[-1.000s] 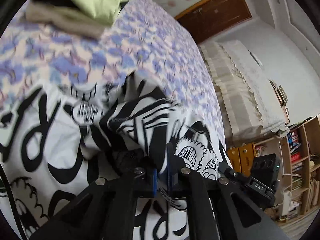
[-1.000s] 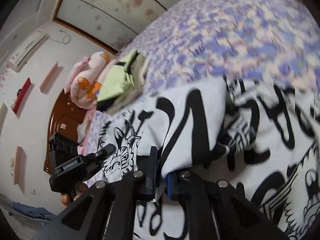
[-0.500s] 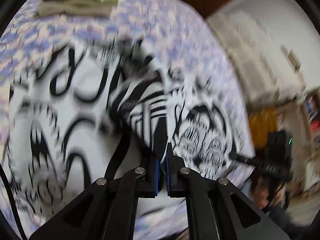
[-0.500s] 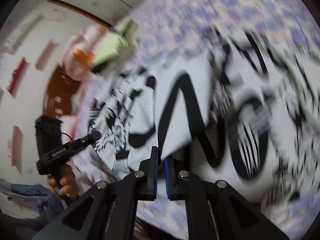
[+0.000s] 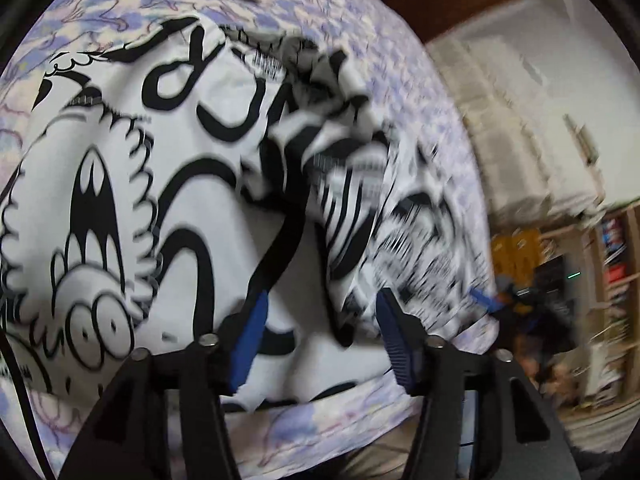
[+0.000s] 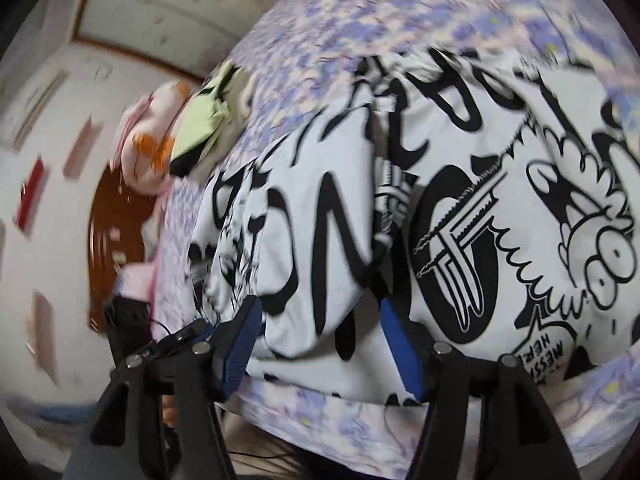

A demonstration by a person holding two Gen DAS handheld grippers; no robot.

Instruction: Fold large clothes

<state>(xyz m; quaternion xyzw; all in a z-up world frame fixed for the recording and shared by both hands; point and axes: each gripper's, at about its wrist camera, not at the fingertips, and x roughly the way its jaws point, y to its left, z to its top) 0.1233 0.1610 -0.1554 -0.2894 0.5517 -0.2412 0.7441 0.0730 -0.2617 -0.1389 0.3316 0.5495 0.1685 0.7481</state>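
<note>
A large white garment [image 5: 120,200] with black cartoon print lies spread on the lilac flowered bed sheet [image 5: 360,20], with a bunched striped fold near its middle. My left gripper [image 5: 322,324] hovers over its near hem. Its jaws are opening, and cloth lies below them with the blue pads [image 5: 250,340] off it. In the right wrist view the same garment [image 6: 500,200] covers the bed. My right gripper [image 6: 320,332] is also opening over the near hem, and its pads [image 6: 400,344] press on nothing.
Folded light-green and beige clothes [image 6: 204,124] are stacked at the far side of the bed, beside a pink plush [image 6: 148,148]. A wooden headboard [image 6: 112,232] stands on the left. Shelves [image 5: 612,248] stand beyond the bed's right side. The bed's near edge [image 5: 320,420] runs just below the grippers.
Both grippers were shut on folds of the garment and carried them toward the near edge and down. Now both have opened, and the cloth lies on the bed.
</note>
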